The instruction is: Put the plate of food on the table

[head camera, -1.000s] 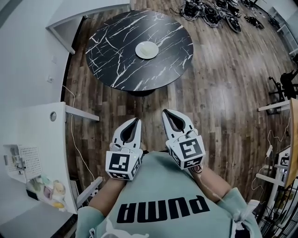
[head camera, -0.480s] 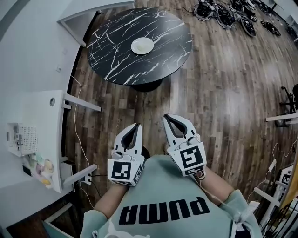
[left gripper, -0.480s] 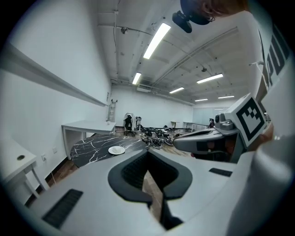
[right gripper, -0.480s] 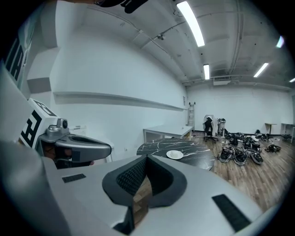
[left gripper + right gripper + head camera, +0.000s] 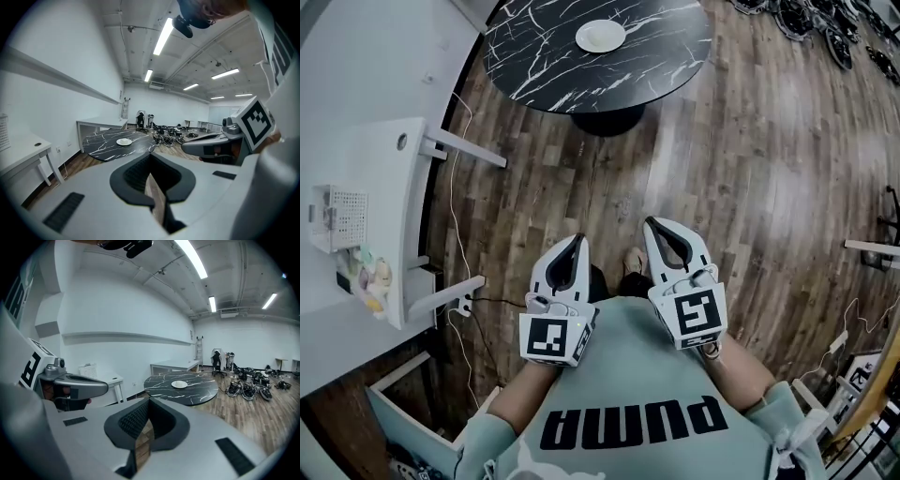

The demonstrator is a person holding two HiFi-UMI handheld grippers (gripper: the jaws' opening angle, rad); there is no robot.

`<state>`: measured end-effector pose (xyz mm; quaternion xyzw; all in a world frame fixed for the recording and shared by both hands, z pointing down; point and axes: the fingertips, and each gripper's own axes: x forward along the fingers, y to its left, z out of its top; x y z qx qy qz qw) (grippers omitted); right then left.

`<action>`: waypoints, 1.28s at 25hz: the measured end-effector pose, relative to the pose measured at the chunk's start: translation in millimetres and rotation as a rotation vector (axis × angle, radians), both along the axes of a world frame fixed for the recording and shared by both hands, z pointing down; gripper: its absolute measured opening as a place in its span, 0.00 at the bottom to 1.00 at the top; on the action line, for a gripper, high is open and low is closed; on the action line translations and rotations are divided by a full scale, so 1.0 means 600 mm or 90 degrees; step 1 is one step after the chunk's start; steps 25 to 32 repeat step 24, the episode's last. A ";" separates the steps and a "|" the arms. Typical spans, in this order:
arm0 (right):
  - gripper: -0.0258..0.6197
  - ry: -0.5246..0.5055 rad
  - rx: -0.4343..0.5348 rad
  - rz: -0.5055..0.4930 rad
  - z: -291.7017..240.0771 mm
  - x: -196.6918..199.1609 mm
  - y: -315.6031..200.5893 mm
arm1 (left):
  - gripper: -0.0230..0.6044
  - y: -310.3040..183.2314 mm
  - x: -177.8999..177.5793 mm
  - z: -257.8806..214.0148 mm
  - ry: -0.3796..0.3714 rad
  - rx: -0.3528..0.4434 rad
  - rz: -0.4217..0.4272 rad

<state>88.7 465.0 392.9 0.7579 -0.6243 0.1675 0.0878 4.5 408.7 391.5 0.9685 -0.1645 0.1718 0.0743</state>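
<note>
A white plate [image 5: 600,36] lies on the round black marble table [image 5: 534,56] at the top of the head view, far from both grippers. My left gripper [image 5: 574,244] and right gripper [image 5: 656,225] are held side by side close to the person's chest, above the wooden floor. Both are shut with nothing between the jaws. The left gripper view shows its shut jaws with the plate [image 5: 123,141] and table [image 5: 101,140] far off. In the right gripper view the plate [image 5: 179,385] rests on the table [image 5: 197,392], beyond the shut jaws.
A white desk [image 5: 384,216] stands at the left with a white rack [image 5: 337,217] and small items on it. A cable [image 5: 455,234] trails down beside it. Dark equipment [image 5: 825,28] lies on the floor at the top right.
The table and plate have slid up and farther off in the head view. The white desk at the left has come nearer. Both grippers stay shut near the chest.
</note>
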 end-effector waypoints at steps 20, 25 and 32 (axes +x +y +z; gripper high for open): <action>0.05 0.012 0.025 0.008 -0.015 0.020 0.046 | 0.05 0.029 0.023 -0.019 0.000 0.027 -0.012; 0.05 0.012 0.029 0.006 -0.019 0.020 0.044 | 0.05 0.025 0.018 -0.018 -0.002 0.028 -0.019; 0.05 0.012 0.029 0.006 -0.019 0.020 0.044 | 0.05 0.025 0.018 -0.018 -0.002 0.028 -0.019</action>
